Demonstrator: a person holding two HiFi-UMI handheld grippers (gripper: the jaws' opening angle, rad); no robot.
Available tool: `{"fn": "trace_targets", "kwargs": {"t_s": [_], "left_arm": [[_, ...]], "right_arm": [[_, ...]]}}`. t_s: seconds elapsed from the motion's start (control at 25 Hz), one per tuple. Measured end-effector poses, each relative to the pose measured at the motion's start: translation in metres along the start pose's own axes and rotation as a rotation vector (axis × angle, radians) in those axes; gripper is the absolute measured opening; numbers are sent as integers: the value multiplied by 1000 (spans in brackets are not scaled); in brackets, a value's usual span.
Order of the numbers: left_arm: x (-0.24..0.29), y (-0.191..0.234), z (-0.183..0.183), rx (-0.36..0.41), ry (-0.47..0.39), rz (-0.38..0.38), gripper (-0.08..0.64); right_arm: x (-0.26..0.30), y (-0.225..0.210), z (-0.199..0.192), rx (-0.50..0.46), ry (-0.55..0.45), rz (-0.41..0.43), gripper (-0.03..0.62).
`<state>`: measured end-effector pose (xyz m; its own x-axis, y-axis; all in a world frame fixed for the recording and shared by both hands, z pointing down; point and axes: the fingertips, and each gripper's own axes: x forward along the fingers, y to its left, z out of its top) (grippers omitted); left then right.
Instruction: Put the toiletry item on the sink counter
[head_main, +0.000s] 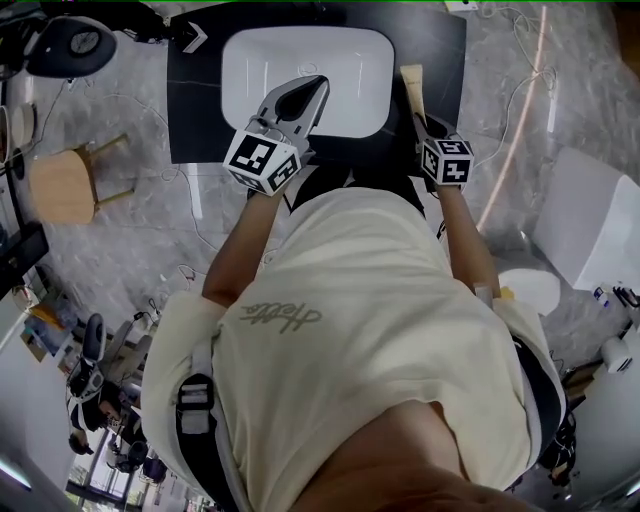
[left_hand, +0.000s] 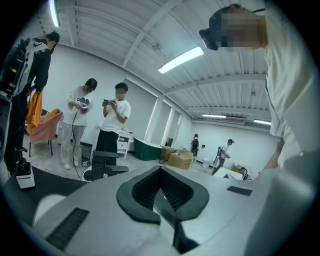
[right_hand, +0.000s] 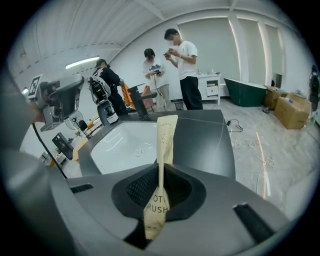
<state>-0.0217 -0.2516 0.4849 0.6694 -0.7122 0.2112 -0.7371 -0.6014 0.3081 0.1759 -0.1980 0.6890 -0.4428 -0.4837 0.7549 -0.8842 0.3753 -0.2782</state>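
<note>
The toiletry item is a toothbrush in a tan paper sleeve (right_hand: 164, 150). My right gripper (right_hand: 162, 172) is shut on its lower part, and the sleeve sticks out past the jaws above the black sink counter (right_hand: 205, 140), next to the white basin (right_hand: 125, 142). From the head view the toothbrush sleeve (head_main: 411, 84) hangs over the counter's right strip (head_main: 440, 50), held by the right gripper (head_main: 420, 105). My left gripper (head_main: 305, 95) hovers over the basin (head_main: 300, 55), tilted up. It is shut (left_hand: 161, 172) with nothing between its jaws.
A black faucet (head_main: 195, 35) stands at the counter's left end. A wooden stool (head_main: 62, 185) is on the floor at left, a white box (head_main: 590, 215) at right, and cables (head_main: 520, 90) trail over the floor. Two people (right_hand: 185, 60) stand beyond the counter.
</note>
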Motion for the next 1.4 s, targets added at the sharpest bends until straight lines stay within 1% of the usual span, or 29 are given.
{"fn": "trace_targets", "kwargs": {"t_s": [0.12, 0.24, 0.36, 0.56, 0.84, 1.08, 1.32, 1.36, 1.4], "left_arm": [[0, 7, -1, -2, 6, 6, 3], [1, 9, -2, -4, 11, 7, 3], [2, 10, -2, -6, 16, 6, 3], [5, 18, 0, -5, 21, 4, 3], [7, 29, -1, -7, 30, 0, 3], [12, 29, 2, -7, 27, -16, 3], [11, 29, 2, 0, 29, -27, 3], [10, 29, 1, 1, 30, -28, 3], [9, 29, 1, 2, 31, -28, 3]], "right_arm": [[8, -4, -3, 38, 17, -6, 26], [13, -9, -5, 52, 33, -15, 26], [18, -12, -8, 54, 61, -30, 26], [28, -15, -12, 30, 103, -59, 28], [40, -18, -17, 46, 142, -99, 29], [41, -23, -21, 55, 164, -122, 29], [44, -23, -24, 66, 167, -132, 41], [45, -22, -24, 66, 166, -132, 48], [45, -22, -24, 66, 167, -132, 72]]}}
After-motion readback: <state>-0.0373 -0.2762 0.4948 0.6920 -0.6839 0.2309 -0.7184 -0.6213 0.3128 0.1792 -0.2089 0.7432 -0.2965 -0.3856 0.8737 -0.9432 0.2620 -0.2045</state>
